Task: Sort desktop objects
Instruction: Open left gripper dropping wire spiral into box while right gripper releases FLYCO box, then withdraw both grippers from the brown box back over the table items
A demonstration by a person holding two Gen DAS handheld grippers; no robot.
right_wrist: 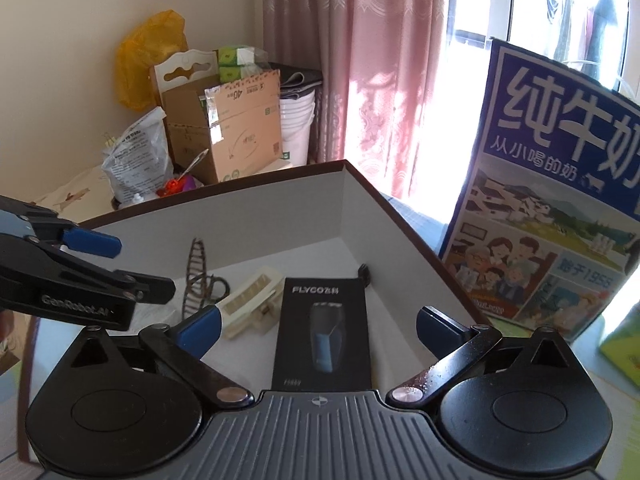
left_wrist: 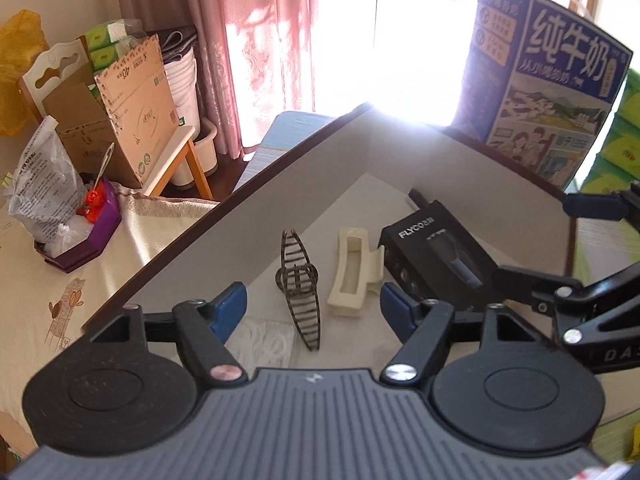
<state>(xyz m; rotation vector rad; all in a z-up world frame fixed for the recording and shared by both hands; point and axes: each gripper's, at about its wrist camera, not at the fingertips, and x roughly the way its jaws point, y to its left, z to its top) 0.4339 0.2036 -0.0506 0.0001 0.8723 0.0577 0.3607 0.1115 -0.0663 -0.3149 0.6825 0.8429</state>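
Observation:
A large open box [left_wrist: 224, 216] [right_wrist: 404, 224] with a dark rim and white walls holds several items. A dark striped hair clip [left_wrist: 300, 280] [right_wrist: 196, 272] stands beside a cream claw clip [left_wrist: 352, 272] [right_wrist: 252, 304]. To their right lies a black FLYCO shaver box [left_wrist: 436, 256] [right_wrist: 324, 328], with a small black comb [left_wrist: 418, 198] [right_wrist: 364, 270] behind it. My left gripper [left_wrist: 313, 306] [right_wrist: 138, 265] hovers open above the two clips, touching nothing. My right gripper [right_wrist: 318, 328] [left_wrist: 548, 240] stands wide open over the shaver box, its pads clear of it.
A tall blue milk carton [left_wrist: 552, 80] [right_wrist: 552, 220] stands just right of the box. A purple tray [left_wrist: 92, 236] and a plastic bag [left_wrist: 40, 184] sit on the cream tablecloth to the left. A cardboard box [left_wrist: 132, 120] on a chair and pink curtains [left_wrist: 260, 40] lie behind.

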